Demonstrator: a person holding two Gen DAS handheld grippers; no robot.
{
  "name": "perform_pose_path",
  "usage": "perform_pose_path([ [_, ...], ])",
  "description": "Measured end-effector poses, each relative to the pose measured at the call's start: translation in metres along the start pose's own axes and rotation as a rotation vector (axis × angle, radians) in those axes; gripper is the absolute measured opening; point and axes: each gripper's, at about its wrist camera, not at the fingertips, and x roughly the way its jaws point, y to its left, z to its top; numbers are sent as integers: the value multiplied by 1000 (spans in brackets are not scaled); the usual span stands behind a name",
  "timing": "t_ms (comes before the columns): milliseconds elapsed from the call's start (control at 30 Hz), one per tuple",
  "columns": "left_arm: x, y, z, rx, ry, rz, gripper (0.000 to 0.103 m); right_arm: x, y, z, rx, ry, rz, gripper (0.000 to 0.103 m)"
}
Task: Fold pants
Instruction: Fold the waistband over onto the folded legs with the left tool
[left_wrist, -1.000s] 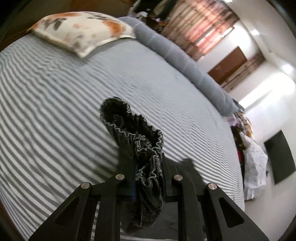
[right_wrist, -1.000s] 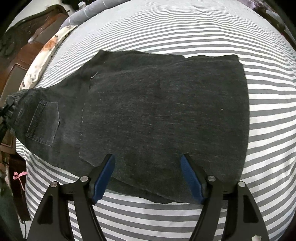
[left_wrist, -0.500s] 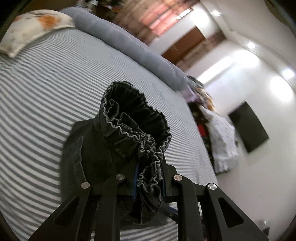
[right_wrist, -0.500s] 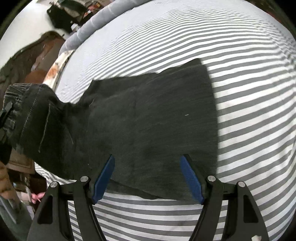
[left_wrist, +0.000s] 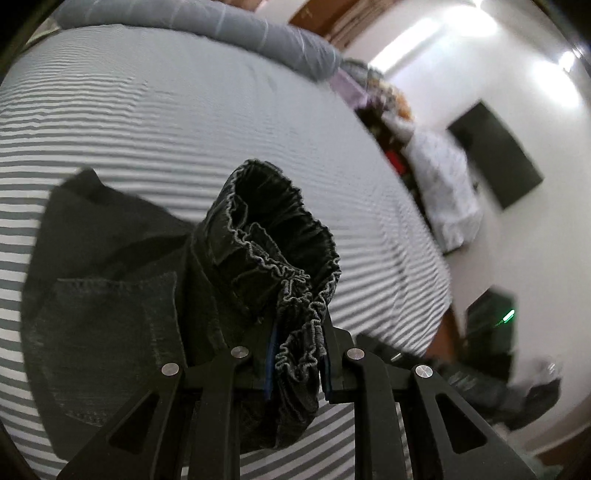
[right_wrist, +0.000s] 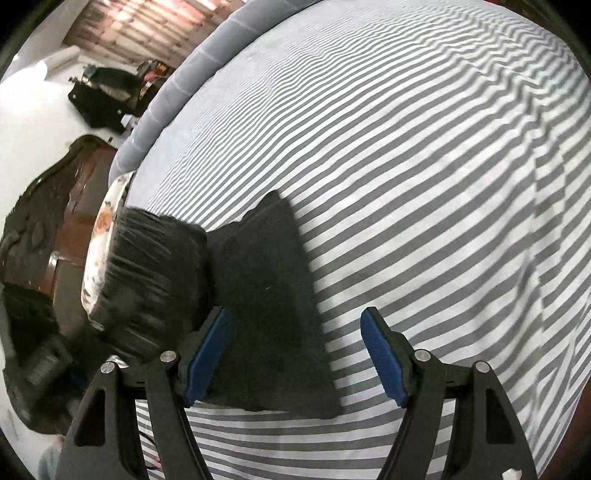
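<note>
One pair of dark charcoal denim pants (left_wrist: 110, 325) with an elastic gathered waistband lies partly on the bed and partly lifted. In the left wrist view the ruffled waistband (left_wrist: 291, 280) bunches up between the jaws of the left gripper (left_wrist: 297, 354), which pinch it tightly, the cloth spilling above and below the black fingers. Beside the grip, a stitched back pocket (left_wrist: 114, 314) faces the camera, and the rest of the fabric drapes down and away onto the sheet.

In the right wrist view the same pants (right_wrist: 266, 295) show as a flat dark panel on the bed, with the raised waist part blurred at its left side. The right gripper (right_wrist: 295, 354) hovers over the near edge of that panel; its jaws stand wide apart with blue pads (right_wrist: 207, 354) bare, and nothing is pinched between them. The left pad sits over the dark cloth, the right pad over the striped sheet.

Under everything spreads the grey and white striped bed sheet (right_wrist: 424, 184). A long grey bolster (left_wrist: 207, 26) runs along the far edge of the bed. A white pillow with orange and dark patches (right_wrist: 101, 236) lies near the dark wooden headboard (right_wrist: 48, 221). Beyond the bed, a dark flat panel (left_wrist: 498, 155) hangs on the white wall.
</note>
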Motion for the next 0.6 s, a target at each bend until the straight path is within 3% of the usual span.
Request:
perform_pose_path([
  [167, 26, -14, -17, 54, 78, 58, 24, 0, -15, 5, 50, -2, 27, 72],
  [267, 29, -17, -24, 48, 115, 37, 39, 1, -16, 6, 48, -1, 33, 72],
  [333, 22, -20, -26, 40, 127, -4, 40, 0, -14, 6, 40, -3, 37, 72],
  [433, 4, -21, -32, 67, 113, -1, 44, -2, -9, 6, 22, -14, 47, 72],
  [500, -8, -15, -36, 82, 95, 27, 47, -3, -1, 4, 1, -18, 59, 72],
  [600, -29, 13, -45, 77, 59, 125, 48, -1, 14, 2, -46, -3, 107, 69],
])
